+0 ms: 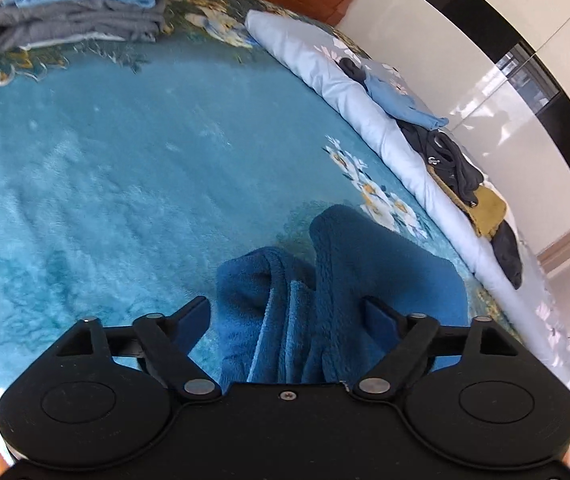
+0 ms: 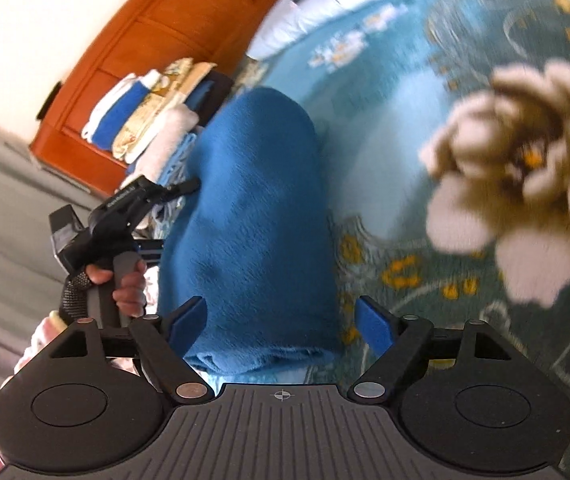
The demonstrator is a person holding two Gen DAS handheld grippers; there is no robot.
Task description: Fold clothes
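A dark blue fleece garment [image 1: 341, 296] lies bunched on the teal floral bedspread [image 1: 125, 168], right between the fingers of my left gripper [image 1: 287, 312], whose jaws stand wide apart around it. In the right wrist view the same blue fleece [image 2: 253, 220] runs away from the camera between the spread fingers of my right gripper [image 2: 281, 320], also open. The left gripper, held in a hand, shows there at the garment's far left side [image 2: 125, 216].
A stack of folded clothes [image 1: 73, 16] sits at the bed's far left, also in the right wrist view [image 2: 153, 116]. A pale blue duvet [image 1: 325, 76] with loose dark, blue and mustard clothes [image 1: 453, 168] runs along the right edge. A wooden headboard [image 2: 165, 28] stands behind.
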